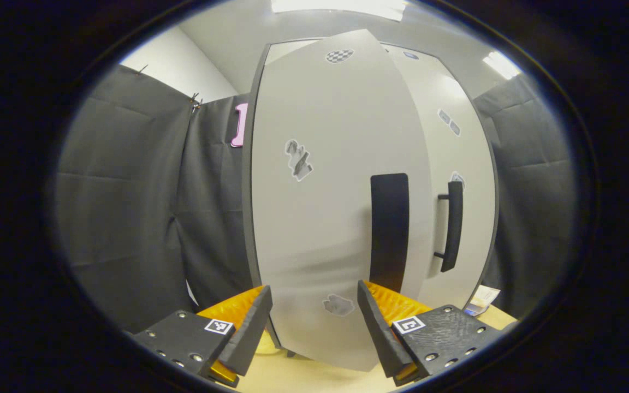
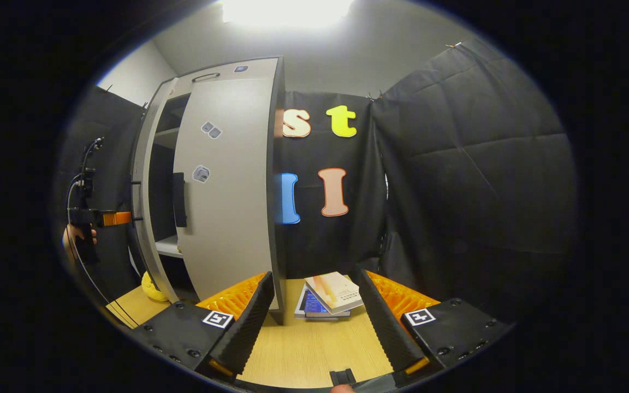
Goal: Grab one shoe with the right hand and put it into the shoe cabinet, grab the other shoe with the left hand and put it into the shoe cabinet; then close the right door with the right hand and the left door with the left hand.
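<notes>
Tabletop [image 1: 314, 376]; left door [image 1: 336, 207] between parted fingers [image 1: 249, 327].

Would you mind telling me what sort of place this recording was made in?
It looks like a staged recording booth, not a home: black cloth walls hang around a pale shoe cabinet on a wooden table, with stacked books beside it.

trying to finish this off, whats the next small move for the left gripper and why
Probably push the left door on toward the cabinet with the left gripper. Its fingers are open and empty right at the door's face. In the right gripper view the right door looks closed, while a dark gap remains beside it with the left door ajar.
</notes>
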`<state>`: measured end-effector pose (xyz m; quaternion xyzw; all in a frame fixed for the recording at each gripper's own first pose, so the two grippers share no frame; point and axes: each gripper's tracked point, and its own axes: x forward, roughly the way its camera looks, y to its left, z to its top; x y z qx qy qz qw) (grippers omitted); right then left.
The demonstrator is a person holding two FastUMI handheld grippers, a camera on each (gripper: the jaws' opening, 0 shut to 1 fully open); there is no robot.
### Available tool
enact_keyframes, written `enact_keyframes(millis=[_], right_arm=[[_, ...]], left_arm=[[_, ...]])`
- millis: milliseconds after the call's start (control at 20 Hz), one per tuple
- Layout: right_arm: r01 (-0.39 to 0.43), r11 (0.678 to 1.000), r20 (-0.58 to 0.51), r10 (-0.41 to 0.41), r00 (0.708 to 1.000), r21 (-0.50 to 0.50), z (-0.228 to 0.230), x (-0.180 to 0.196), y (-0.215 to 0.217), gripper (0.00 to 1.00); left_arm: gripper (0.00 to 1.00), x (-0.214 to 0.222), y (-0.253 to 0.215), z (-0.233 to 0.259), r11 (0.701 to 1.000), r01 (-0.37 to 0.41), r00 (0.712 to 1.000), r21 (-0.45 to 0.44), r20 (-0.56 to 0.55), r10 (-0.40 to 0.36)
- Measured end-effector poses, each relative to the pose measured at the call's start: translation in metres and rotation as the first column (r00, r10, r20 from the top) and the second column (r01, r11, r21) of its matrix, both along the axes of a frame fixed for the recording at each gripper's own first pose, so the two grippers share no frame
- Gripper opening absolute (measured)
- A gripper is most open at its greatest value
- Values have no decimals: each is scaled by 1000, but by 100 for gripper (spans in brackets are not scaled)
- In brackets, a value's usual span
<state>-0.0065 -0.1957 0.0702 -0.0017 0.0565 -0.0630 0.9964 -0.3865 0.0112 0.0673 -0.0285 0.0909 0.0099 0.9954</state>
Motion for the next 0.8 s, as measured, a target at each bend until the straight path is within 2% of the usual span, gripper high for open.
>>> enact_keyframes(millis=[300, 600, 800], right_arm=[[-23, 1000, 6, 23, 1000, 9, 0, 6, 1, 98], [-130, 991, 29, 131, 991, -18, 0, 25, 31, 98], [-177, 984, 51, 178, 983, -25, 2, 23, 56, 98]], left_arm=[[89, -7, -7, 4, 1000, 3, 1000, -31, 15, -2], [89, -68, -2, 29, 999, -23, 996, 31, 87, 20], [88, -106, 12, 36, 999, -25, 994, 46, 105, 20]])
